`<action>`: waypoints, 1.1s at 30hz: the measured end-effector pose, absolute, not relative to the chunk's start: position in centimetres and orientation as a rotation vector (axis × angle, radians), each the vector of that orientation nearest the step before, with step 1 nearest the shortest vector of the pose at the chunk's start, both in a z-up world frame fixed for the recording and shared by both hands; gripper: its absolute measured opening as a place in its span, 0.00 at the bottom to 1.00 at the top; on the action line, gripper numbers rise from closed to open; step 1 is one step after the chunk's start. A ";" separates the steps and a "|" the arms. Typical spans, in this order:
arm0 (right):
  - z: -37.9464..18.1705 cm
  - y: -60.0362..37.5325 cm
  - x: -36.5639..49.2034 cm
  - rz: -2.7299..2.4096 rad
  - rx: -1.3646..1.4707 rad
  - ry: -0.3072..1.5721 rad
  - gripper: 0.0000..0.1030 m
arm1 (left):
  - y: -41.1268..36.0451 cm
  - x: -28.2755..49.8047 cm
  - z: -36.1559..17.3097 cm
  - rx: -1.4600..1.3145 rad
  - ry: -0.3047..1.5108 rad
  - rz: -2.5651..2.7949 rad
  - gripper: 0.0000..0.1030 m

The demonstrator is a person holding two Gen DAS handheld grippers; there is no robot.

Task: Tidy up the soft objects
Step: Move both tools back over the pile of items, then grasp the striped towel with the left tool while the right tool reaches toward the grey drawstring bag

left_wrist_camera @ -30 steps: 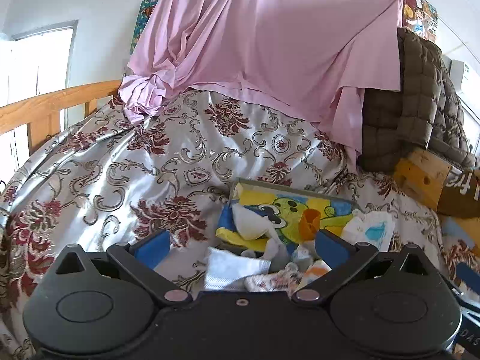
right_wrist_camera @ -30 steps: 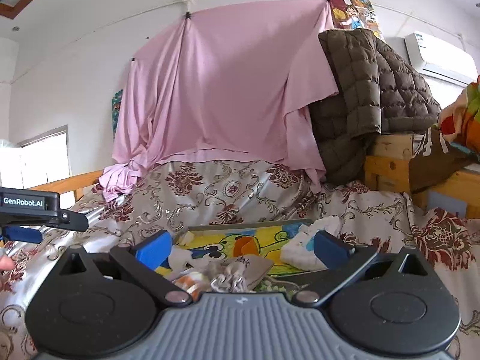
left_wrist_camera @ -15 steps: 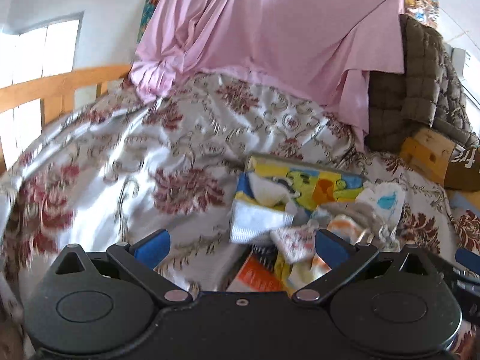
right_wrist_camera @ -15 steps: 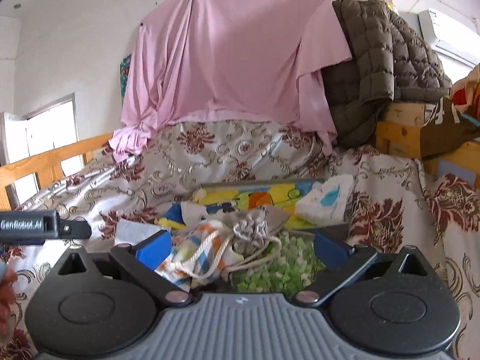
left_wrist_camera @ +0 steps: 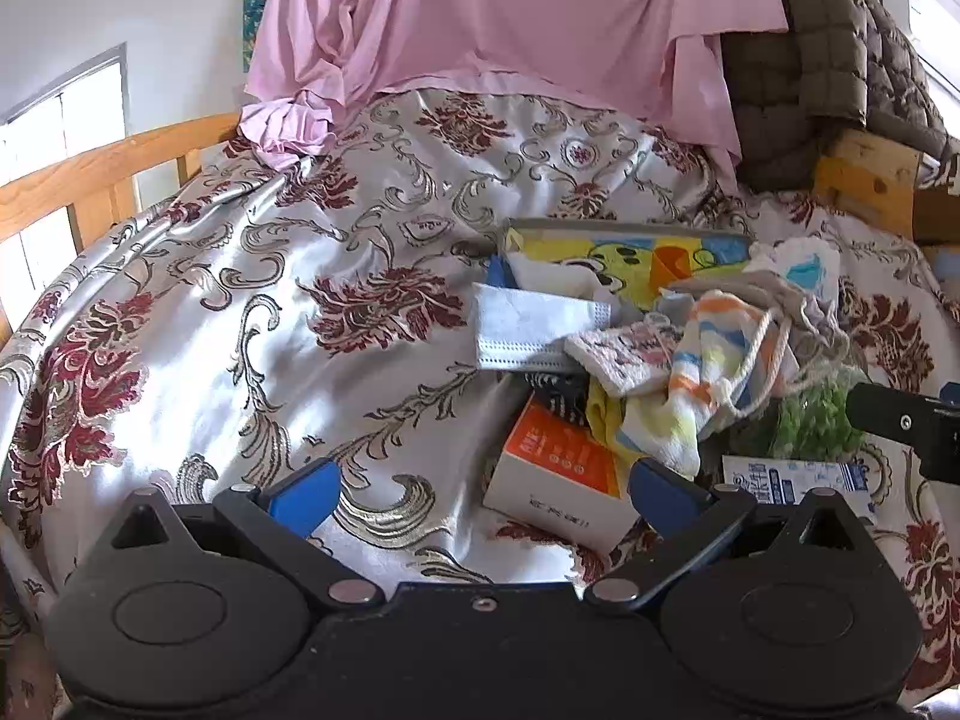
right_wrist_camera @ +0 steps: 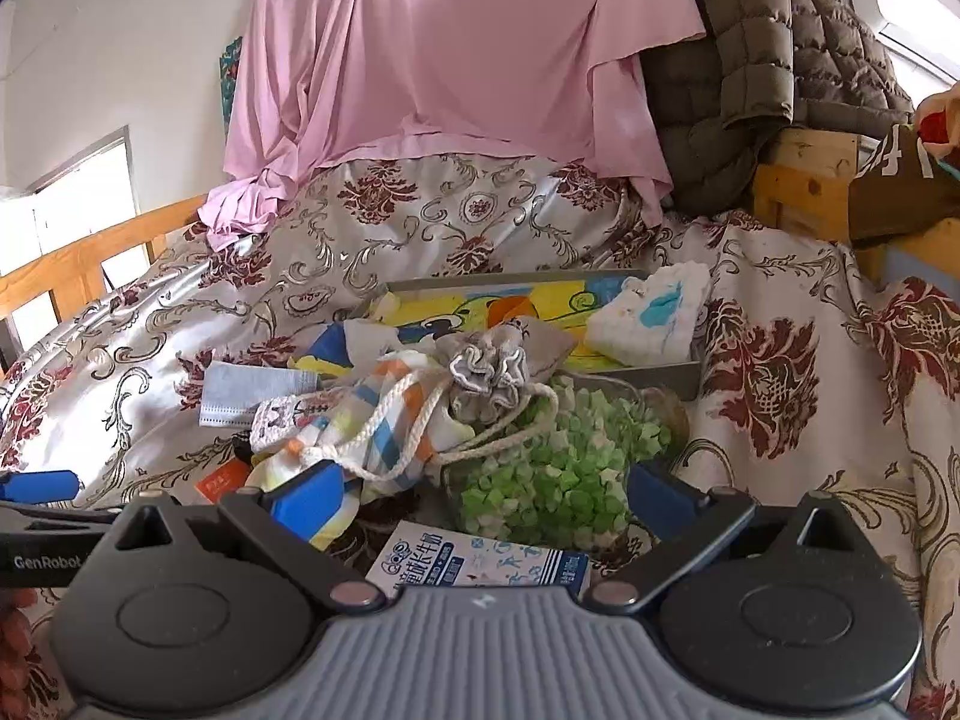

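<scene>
Both hand-held grippers, left [left_wrist_camera: 483, 489] and right [right_wrist_camera: 483, 489], hang spread wide and empty over the bed [left_wrist_camera: 252, 276]. The pile of soft things, with a striped pouch [right_wrist_camera: 384, 420] and a face mask [left_wrist_camera: 528, 330], lies before a tray [right_wrist_camera: 660, 369]

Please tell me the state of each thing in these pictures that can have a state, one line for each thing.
Left tool: open, holding nothing.
Right tool: open, holding nothing.
Grey drawstring pouch: neck drawn shut, lying on the pile.
Striped drawstring bag: lying on its side, cord loose.
Face mask: flat, unfolded.
Cartoon tray: partly filled with soft things.
Orange and white box: closed.
</scene>
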State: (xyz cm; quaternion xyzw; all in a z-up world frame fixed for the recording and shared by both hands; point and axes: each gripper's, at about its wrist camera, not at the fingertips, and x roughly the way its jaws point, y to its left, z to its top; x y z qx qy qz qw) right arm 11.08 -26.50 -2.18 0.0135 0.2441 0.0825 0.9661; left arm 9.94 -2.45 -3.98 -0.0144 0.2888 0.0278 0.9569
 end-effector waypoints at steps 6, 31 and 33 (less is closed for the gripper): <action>-2.3 -26.5 11.3 0.166 0.030 0.506 1.00 | -3.1 10.1 -4.2 -0.015 0.595 0.033 0.99; -2.1 -27.7 12.2 0.182 0.115 0.525 1.00 | -5.9 11.3 -4.8 -0.005 0.584 -0.097 0.99; -2.0 -27.7 12.3 0.185 0.120 0.521 1.00 | -6.3 11.6 -4.8 0.009 0.578 -0.111 0.99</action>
